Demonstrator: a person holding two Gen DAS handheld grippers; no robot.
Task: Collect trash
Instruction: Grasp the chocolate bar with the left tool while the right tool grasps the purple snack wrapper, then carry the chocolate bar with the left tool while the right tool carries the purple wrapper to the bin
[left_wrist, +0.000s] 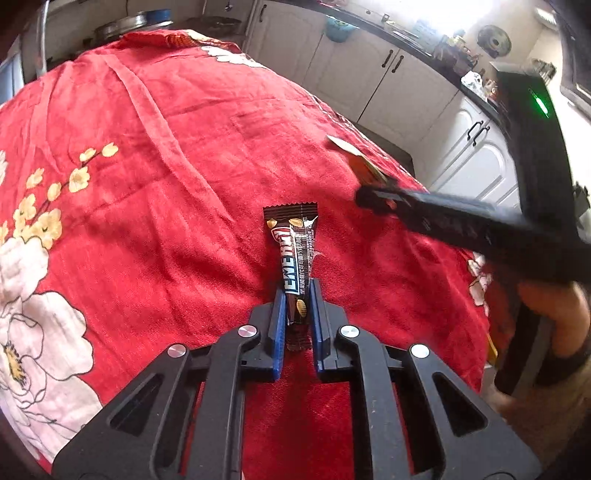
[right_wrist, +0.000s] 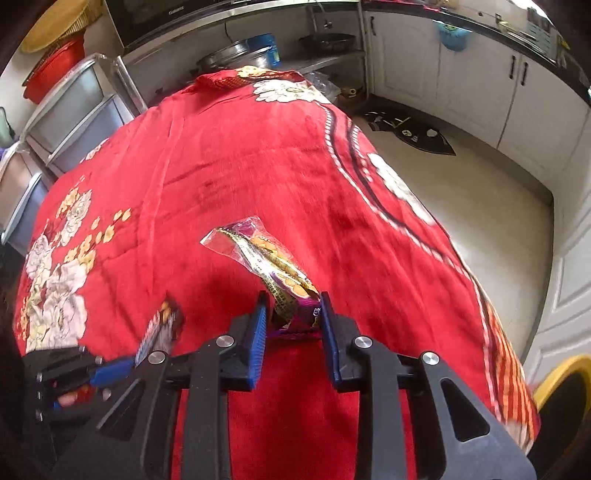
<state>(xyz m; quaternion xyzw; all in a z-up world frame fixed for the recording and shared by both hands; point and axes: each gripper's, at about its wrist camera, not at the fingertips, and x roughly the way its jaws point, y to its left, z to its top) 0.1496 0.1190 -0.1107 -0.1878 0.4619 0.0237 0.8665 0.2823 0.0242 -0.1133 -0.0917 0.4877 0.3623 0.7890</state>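
Both wrist views look steeply down, close, sharing the red tablecloth (left_wrist: 184, 129)

A red floral cloth (left_wrist: 184, 147) covers the whole table, with a brown snack wrapper (left_wrist: 297, 258) (creased) on it.

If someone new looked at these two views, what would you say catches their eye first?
First the bright red floral cloth covering the whole table. Next, in the left wrist view, a dark brown snack wrapper pinched at its near end by the left gripper. In the right wrist view, a crinkled purple and clear wrapper sticks up between the pads of the right gripper.
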